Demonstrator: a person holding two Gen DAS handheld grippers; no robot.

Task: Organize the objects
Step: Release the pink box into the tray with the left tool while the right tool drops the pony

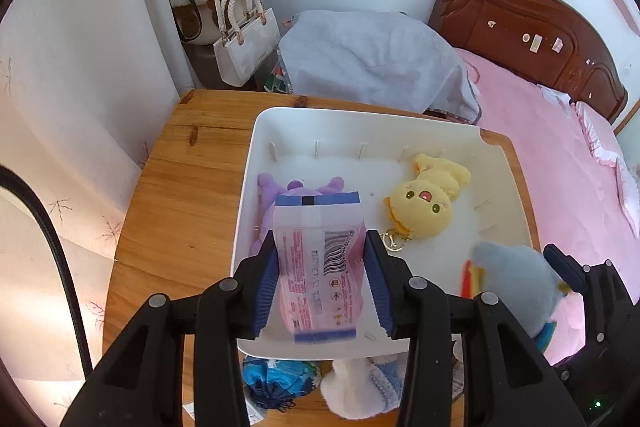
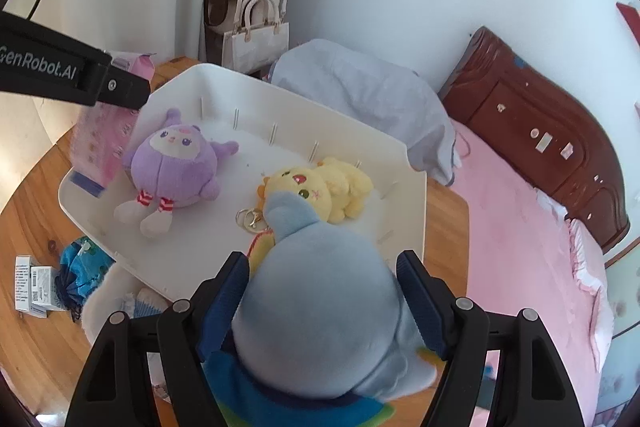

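Both my tongs full over the white plastic tray (image 1: 256, 147).
My left tongs (image 1: 322, 281) clamp a pink-and-white printed packet (image 1: 316, 259); my right tongs (image 2: 322, 301) squeeze a grey-blue plush toy (image 2: 320, 307). Only the right view shows the purple plush doll's (image 2: 176, 173) face.

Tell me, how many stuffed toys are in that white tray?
2 lie inside: the purple plush at the white tray's left, the yellow plush toward its right. A blue-grey plush is held above by the right gripper.

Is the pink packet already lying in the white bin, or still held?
Still held: the left gripper clamps the pink packet above the white bin.
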